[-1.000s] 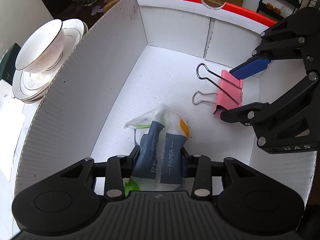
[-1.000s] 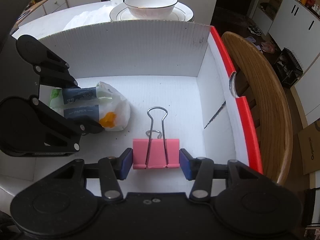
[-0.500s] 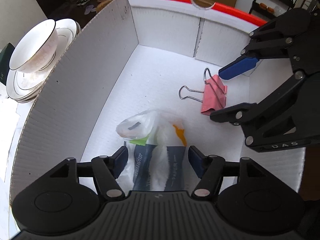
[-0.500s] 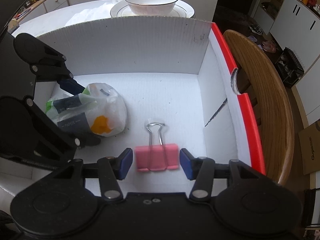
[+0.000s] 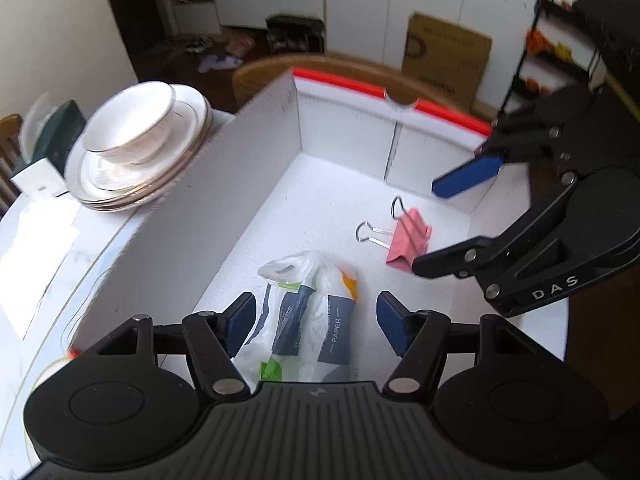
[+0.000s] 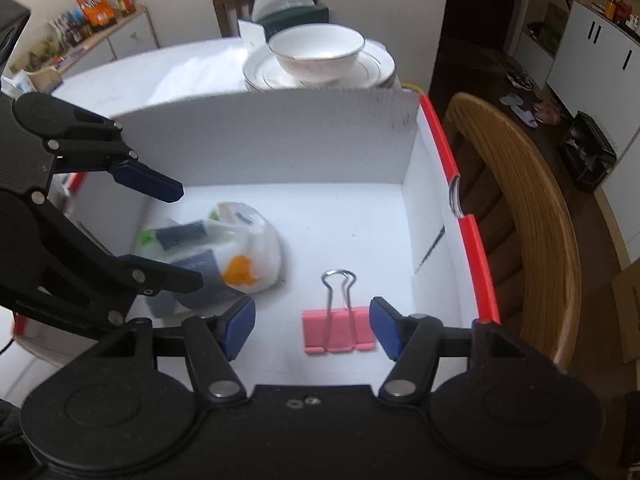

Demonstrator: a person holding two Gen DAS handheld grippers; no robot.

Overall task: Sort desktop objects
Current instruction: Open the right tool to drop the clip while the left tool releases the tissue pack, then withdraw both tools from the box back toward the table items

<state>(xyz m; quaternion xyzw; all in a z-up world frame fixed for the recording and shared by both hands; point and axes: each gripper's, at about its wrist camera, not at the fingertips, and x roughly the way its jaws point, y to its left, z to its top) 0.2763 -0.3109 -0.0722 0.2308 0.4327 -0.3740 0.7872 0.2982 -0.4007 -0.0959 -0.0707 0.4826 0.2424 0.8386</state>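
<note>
Pink clip (image 6: 339,331) is lying between the opening right gripper (image 6: 312,326), stiff and light; its body suits gripping. Soft, slippery tissue pack (image 5: 308,312) is lying unclamped inside the open left gripper (image 5: 316,326).

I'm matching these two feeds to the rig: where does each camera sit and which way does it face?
Left wrist: on the left gripper, looking down into the white box at the tissue pack; the right gripper shows at right.
Right wrist: on the right gripper, jaws opening, above the pink binder clip; the left gripper shows at left.
Shared: box, pack, clip, bowl.
</note>
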